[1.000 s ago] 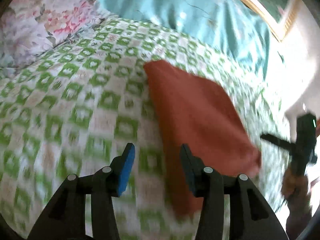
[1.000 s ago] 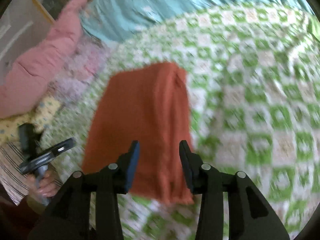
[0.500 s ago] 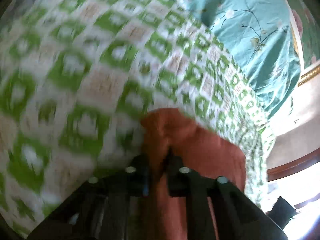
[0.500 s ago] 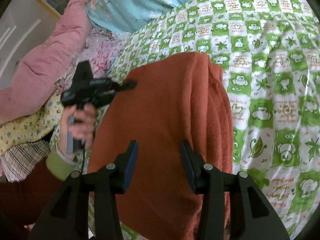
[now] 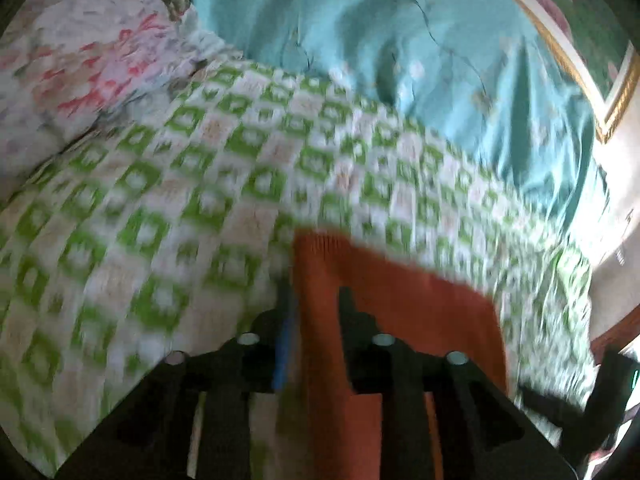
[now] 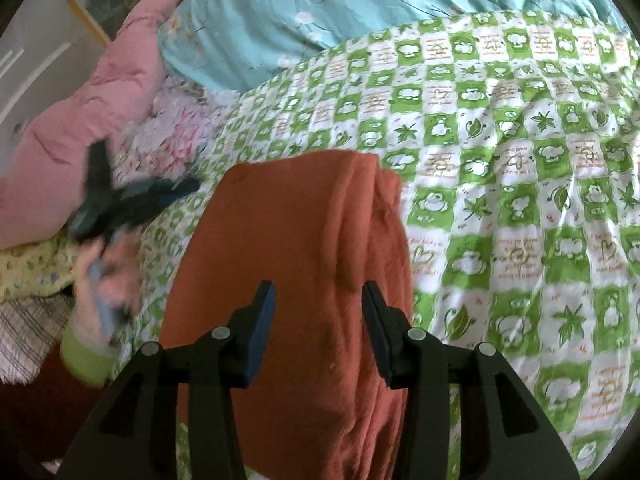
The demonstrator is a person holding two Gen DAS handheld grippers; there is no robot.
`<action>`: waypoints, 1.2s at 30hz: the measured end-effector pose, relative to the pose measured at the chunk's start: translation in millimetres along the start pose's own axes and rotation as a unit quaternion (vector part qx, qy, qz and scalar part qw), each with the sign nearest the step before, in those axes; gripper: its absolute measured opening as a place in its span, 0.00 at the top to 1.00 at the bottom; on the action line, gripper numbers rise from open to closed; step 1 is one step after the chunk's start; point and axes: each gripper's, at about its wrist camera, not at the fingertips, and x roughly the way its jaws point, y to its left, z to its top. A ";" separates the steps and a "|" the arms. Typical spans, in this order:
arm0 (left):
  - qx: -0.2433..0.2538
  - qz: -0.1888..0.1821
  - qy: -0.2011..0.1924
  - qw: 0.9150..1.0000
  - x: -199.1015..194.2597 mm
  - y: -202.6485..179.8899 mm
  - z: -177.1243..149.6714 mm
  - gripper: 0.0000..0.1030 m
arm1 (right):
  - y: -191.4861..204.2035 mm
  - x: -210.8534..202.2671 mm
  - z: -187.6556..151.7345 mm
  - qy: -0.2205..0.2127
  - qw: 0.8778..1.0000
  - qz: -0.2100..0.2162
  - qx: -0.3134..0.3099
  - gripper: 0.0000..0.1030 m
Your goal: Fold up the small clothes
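The rust-orange garment (image 6: 296, 280) lies folded on the green-and-white checked bedspread (image 6: 500, 168), filling the lower centre of the right wrist view and running up to mid-frame, a raised fold line down its right side. The right gripper (image 6: 318, 320) hangs over it with jaws apart — nothing pinched, the cloth simply showing in the gap below the pads.

In the left wrist view, much blurred, the same garment (image 5: 400, 320) sits at lower centre-right. The left gripper (image 5: 316, 320) has its jaws opening; the garment's left edge runs up between them, and whether the pads press it cannot be told through the smear.

At the left edge of the right wrist view the left hand (image 6: 104, 280), with a green cuff, grips its tool (image 6: 120, 200) just off the garment's left side. A teal quilt (image 6: 320, 12) spreads across the top of the frame, a pink quilt (image 6: 80, 128) at upper left, a gilt picture frame (image 5: 580, 64) at upper right in the left view. No basket or box shows.
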 end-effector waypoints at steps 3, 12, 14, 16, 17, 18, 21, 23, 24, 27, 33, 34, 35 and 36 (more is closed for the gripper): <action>0.020 0.005 0.007 1.000 -19.8 -11.6 -41.5 0.72 | 1.0 11.9 8.7 0.006 1.000 -0.011 -0.011 0.55; 0.131 0.096 0.016 0.987 -32.4 -49.5 -98.6 0.70 | 7.3 -7.5 18.5 -0.021 1.000 0.023 -0.001 0.89; 0.133 0.097 0.019 0.986 -30.3 -50.9 -104.8 0.71 | 1.6 -6.2 13.8 -0.014 1.000 0.004 0.000 0.90; 0.140 0.105 0.024 0.984 -24.4 -52.2 -113.0 0.71 | -11.1 15.5 1.5 0.017 1.000 -0.025 0.005 0.90; 0.144 0.107 0.024 0.983 -21.1 -52.2 -115.2 0.71 | -18.2 24.6 -4.0 0.028 0.999 -0.030 0.009 0.90; 0.149 0.111 0.024 0.982 -18.0 -52.3 -118.9 0.71 | -24.2 32.5 -8.8 0.034 0.999 -0.033 0.014 0.90; 0.158 0.119 0.022 0.980 -16.4 -56.1 -120.5 0.71 | -31.5 35.6 -11.5 0.024 0.999 -0.028 0.031 0.90; 0.163 0.117 0.025 0.979 -15.9 -56.6 -118.9 0.71 | -26.4 33.0 -12.2 0.023 0.999 -0.041 0.018 0.90; 0.160 0.114 0.026 0.980 -15.8 -55.1 -118.6 0.71 | -25.5 31.1 -12.6 0.022 0.999 -0.043 0.018 0.90; 0.140 0.099 0.031 0.985 -24.1 -49.5 -115.5 0.71 | -24.7 18.5 -11.3 0.015 0.998 -0.029 0.045 0.83; 0.111 0.029 -0.001 0.993 -78.1 -45.3 -131.6 0.73 | 10.3 -35.2 -21.0 -0.035 0.999 -0.025 0.002 0.73; 0.110 0.015 0.000 0.994 -83.6 -45.9 -135.7 0.73 | 17.0 -42.5 -26.2 -0.036 0.999 -0.014 -0.004 0.72; 0.108 -0.002 0.003 0.994 -88.6 -46.3 -140.7 0.73 | 21.5 -44.7 -30.2 -0.034 0.999 -0.006 -0.009 0.70; 0.105 -0.019 0.007 0.994 -92.6 -46.7 -146.1 0.73 | 26.4 -45.3 -34.6 -0.029 0.999 -0.001 -0.016 0.70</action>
